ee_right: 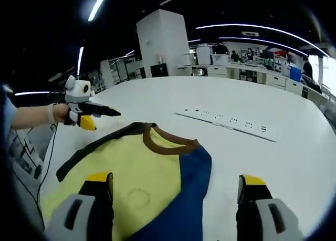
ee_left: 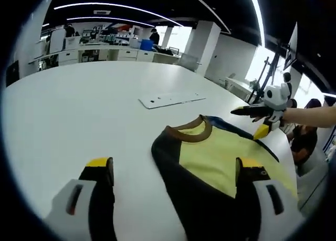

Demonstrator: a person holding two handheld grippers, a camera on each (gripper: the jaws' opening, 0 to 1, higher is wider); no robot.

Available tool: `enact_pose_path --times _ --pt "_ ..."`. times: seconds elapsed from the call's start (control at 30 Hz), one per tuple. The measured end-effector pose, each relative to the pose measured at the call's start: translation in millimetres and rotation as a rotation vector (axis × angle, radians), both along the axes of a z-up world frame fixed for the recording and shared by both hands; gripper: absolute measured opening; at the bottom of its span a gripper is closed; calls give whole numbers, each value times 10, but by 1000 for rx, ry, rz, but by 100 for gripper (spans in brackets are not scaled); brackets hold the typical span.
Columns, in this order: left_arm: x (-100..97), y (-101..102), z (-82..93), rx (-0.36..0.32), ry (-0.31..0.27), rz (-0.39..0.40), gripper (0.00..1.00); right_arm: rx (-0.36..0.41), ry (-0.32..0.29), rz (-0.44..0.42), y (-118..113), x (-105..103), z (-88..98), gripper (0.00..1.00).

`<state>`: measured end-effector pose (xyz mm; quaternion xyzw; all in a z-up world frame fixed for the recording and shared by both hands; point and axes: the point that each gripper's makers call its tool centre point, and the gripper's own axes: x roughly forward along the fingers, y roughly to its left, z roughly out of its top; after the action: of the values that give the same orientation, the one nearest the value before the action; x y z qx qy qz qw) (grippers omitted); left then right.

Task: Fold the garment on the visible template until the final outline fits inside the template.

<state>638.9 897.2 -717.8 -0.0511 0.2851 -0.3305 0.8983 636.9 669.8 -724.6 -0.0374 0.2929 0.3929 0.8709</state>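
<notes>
Garment (ee_right: pixel 152 183) lay flat on the white bench (ee_left: pixel 68 120), its brown collar (ee_right: pixel 169 141) pointing toward a power strip (ee_right: pixel 231 124). Both grippers, left (ee_left: pixel 173 173) and right (ee_right: pixel 176 187), hovered with fingers spread apart, empty.

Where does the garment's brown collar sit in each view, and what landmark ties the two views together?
Left gripper view: brown collar just right of centre, above the yellow panel.
Right gripper view: collar at centre, between yellow and blue cloth.
Shared landmark: the white power strip on the table beyond the garment.
</notes>
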Motion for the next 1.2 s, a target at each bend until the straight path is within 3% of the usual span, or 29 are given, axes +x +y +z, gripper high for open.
enact_pose_path --times 0.27,0.63,0.9,1.2 --pt "-321 -47 159 15 -14 -39 91 31 18 -68 -225 -279 116 98" --pt "-792 -42 388 56 -30 -82 90 16 20 -113 -481 -732 238 95" --pt "-1173 61 510 63 -29 -64 88 32 14 -141 -600 -981 351 93" --pt "-1586 185 584 73 -25 -30 88 54 24 -167 -748 -1253 343 91"
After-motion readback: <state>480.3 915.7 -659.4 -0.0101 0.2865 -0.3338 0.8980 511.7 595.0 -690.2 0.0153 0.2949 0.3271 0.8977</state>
